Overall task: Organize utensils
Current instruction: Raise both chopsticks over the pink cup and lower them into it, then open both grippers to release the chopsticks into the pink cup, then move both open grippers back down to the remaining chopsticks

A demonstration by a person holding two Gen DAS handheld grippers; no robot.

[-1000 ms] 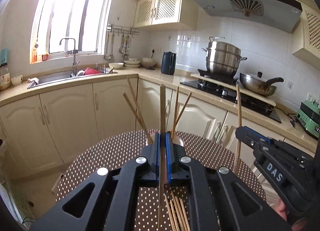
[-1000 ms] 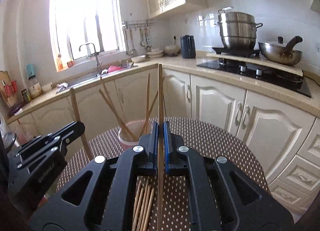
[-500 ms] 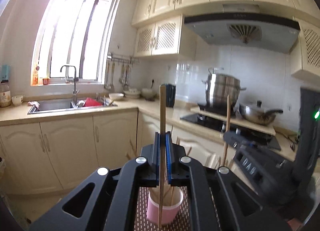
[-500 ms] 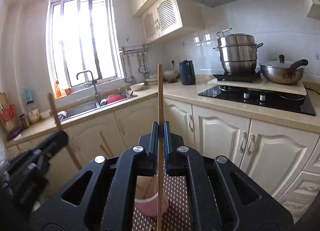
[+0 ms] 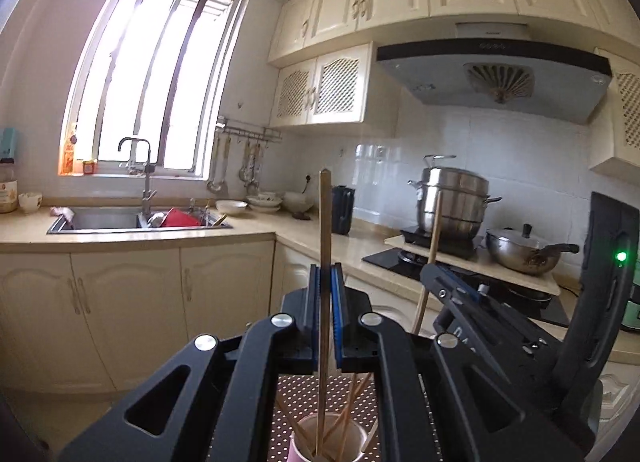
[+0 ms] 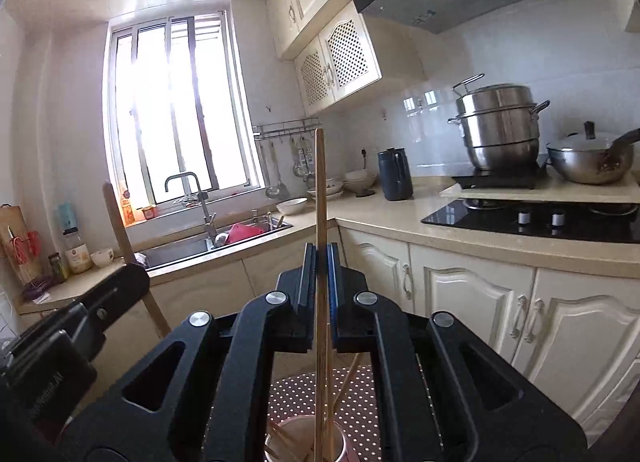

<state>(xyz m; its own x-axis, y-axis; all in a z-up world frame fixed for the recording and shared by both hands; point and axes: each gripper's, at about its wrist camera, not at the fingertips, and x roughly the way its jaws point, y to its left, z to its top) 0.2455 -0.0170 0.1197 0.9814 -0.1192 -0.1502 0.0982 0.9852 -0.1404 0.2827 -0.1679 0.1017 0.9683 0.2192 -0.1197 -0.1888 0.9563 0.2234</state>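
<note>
Left wrist view is showing the left gripper (image 5: 325,282) at centre frame, its blue-padded jaws pinching a chopstick (image 5: 325,229) that is standing upright, top end pointing to twelve o'clock and lower end dipping into the pink cup (image 5: 352,442) at six o'clock. Holding the stick vertical is, by judgement, what is letting it drop cleanly through the cup's mouth among the sticks already leaning inside. The cup is sitting on a dotted mat (image 5: 296,394) directly under the fingers. Toward three o'clock in the same view, the right gripper (image 5: 430,268) is appearing from the side, nipping a second chopstick (image 5: 434,229) that is tilting slightly. Moving to the right wrist view, the left gripper is showing at nine o'clock with its stick slanting up toward eleven o'clock, while at centre the right gripper's jaws are pressing together on that second chopstick, upright, with its lower end reaching down at six o'clock to the cup's rim; whether the tip is already inside cannot be told for certain. Both tools are hanging close together over the one cup, probably because each stick is meant to be released there; letting go too high could make a stick bounce off the rim. Behind, a sink (image 6: 200,246) at ten o'clock and a steel pot (image 6: 500,125) at two o'clock are standing well apart from the work.
</note>
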